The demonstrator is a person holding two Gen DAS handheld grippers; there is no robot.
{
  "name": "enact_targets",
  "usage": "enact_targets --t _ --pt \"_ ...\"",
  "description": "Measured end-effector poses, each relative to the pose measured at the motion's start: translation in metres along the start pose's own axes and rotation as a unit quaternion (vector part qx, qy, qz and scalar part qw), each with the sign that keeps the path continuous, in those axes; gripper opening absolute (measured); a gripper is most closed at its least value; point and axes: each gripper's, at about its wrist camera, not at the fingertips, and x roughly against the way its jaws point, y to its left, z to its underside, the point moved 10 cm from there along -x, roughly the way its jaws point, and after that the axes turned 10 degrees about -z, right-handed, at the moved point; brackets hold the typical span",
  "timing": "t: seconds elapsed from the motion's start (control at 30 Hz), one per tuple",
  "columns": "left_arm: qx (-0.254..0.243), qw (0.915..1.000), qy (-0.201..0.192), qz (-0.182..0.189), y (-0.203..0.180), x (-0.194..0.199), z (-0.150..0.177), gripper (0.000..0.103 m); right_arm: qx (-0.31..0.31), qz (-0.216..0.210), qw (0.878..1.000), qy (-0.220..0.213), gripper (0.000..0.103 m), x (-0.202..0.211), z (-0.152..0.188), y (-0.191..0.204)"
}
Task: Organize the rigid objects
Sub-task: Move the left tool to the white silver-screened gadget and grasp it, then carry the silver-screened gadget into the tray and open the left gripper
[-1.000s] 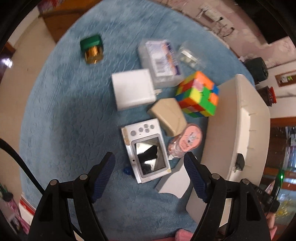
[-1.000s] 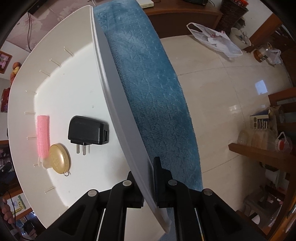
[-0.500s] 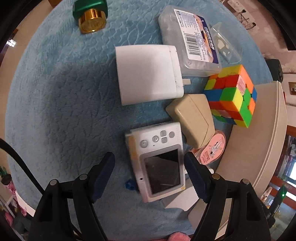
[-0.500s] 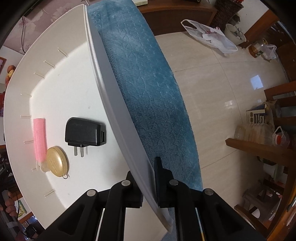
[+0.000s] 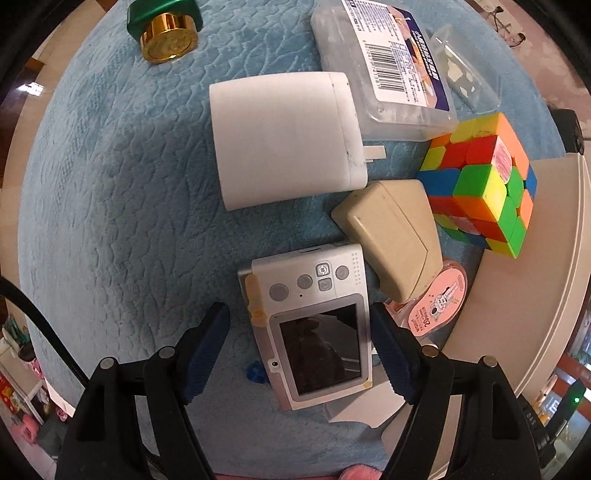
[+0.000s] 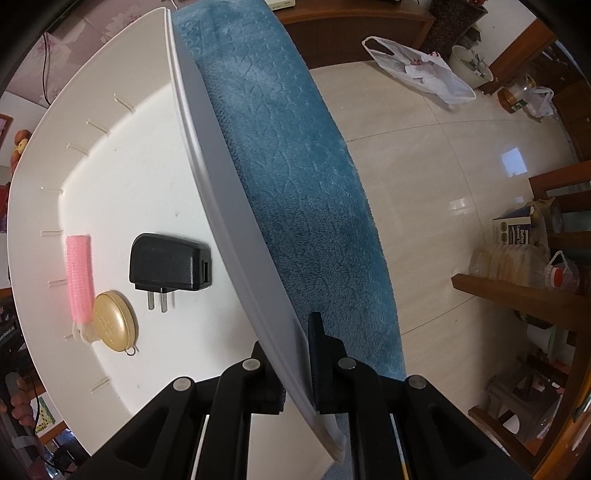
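Observation:
In the left wrist view my left gripper [image 5: 299, 350] is open, its fingers on either side of a silver compact camera [image 5: 314, 328] lying screen-up on the blue cloth. Beside it lie a beige box [image 5: 391, 236], a pink tape dispenser [image 5: 436, 306], a colour cube [image 5: 484, 184], a white charger block [image 5: 284, 136], a clear plastic case [image 5: 384, 62] and a green-gold cap [image 5: 166, 29]. In the right wrist view my right gripper [image 6: 295, 369] is shut on the rim of the white tray [image 6: 207, 177], which holds a black plug adapter [image 6: 170, 262], a pink roller [image 6: 79, 277] and a gold round case [image 6: 114, 321].
The blue cloth [image 6: 291, 184] covers the table. The tray's edge [image 5: 554, 295] stands at the right of the left wrist view. A white flat piece [image 5: 362, 406] lies under the camera. Tiled floor [image 6: 443, 184], shelves and bags lie beyond the table.
My left gripper has come down and forward over the camera, which now sits between its fingers. The right gripper keeps its hold on the tray, tilted slightly.

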Motion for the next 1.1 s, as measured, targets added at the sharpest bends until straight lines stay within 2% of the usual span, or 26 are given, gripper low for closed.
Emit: enact_targets --t 0.23,0.77,1.1 --pt "0.023 0.9993 0.013 0.026 -0.007 -0.004 0.018 0.062 0.011 -0.005 1.000 0.001 0.010 -0.002 0.001 0.002" --pt "0.058 0.9974 0.038 0.020 0.005 -0.028 0.082 0.062 0.061 -0.023 0.998 0.011 0.010 -0.002 0.003 0.009" --pt "0.062 0.9964 0.055 0.015 0.010 -0.039 0.135 0.062 0.093 -0.032 0.995 0.014 0.010 -0.001 0.005 0.013"
